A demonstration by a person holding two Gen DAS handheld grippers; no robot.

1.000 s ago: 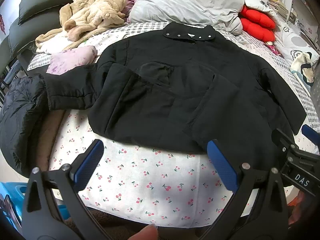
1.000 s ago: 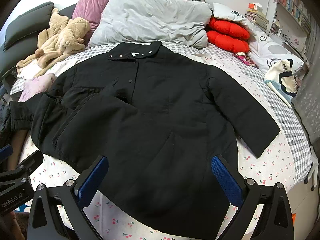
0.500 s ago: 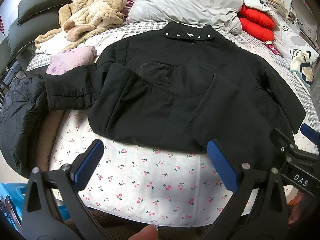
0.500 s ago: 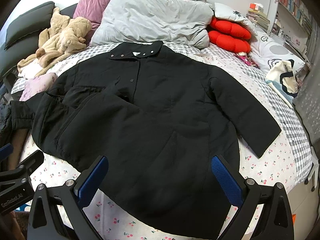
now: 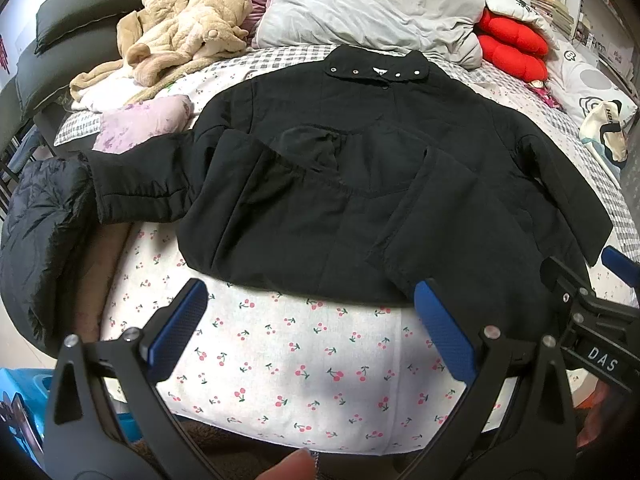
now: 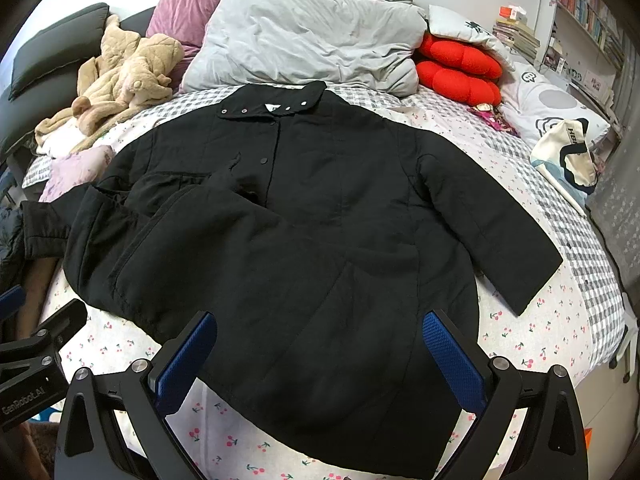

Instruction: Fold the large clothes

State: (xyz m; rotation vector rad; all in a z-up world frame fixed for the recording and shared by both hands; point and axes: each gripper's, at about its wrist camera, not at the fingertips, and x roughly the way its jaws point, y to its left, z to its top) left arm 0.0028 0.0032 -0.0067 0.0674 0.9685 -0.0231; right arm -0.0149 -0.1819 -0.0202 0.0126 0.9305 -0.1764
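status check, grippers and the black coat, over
Left gripper open, right gripper open, both empty. Black coat flat on bed, unfolded, left front rumpled. Nothing blocking.

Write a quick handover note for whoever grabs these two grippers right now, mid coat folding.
Left gripper: fingers open, empty, above the cherry-print sheet in front of the coat's hem.
Right gripper: fingers open, empty, over the lower hem.
Black coat: front up on the bed, collar toward the pillows. Its sleeve on the left-gripper side reaches toward the bed edge; the other sleeve lies spread out. The front panel on the left-gripper side is rumpled.
Done: coat laid out.
Left: no fold shows yet; probably smooth the panel, then fold sleeves and body.
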